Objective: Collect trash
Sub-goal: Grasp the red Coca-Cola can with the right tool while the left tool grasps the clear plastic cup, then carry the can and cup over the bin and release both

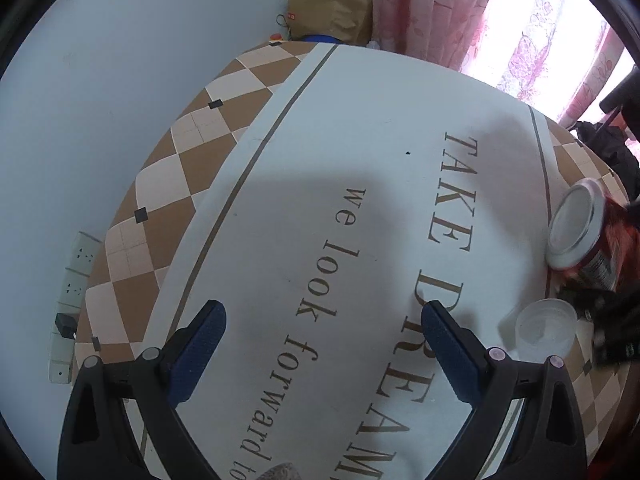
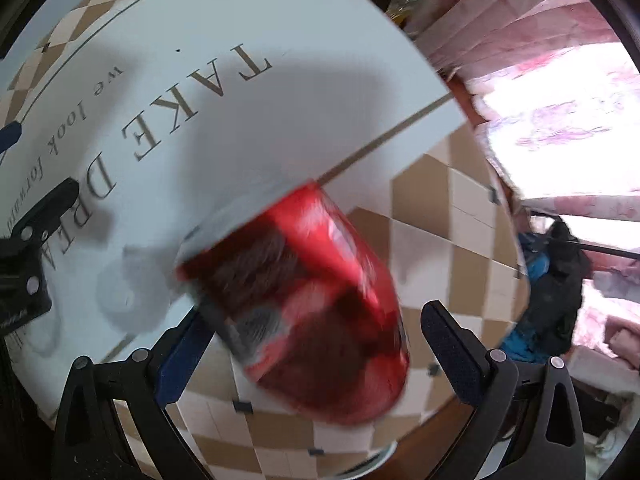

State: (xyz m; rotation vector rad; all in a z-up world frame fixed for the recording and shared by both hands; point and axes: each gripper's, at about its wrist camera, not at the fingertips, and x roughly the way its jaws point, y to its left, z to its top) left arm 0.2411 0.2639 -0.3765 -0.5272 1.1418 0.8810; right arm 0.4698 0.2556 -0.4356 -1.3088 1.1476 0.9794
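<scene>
A red can with a white lid lies tilted at the right edge of the white mat printed "TAKE DREAM". In the right wrist view it is blurred and sits between the wide-apart fingers of my right gripper. It is close to the left finger, with a gap to the right finger. A clear plastic cup stands beside the can, nearer me. My left gripper hovers open over the mat's lettering with nothing between its fingers.
The mat covers a table with a brown-and-cream checked cloth. A brown paper bag stands behind the far edge. A white power strip is on the wall at left. Pink curtains and a dark bag lie right.
</scene>
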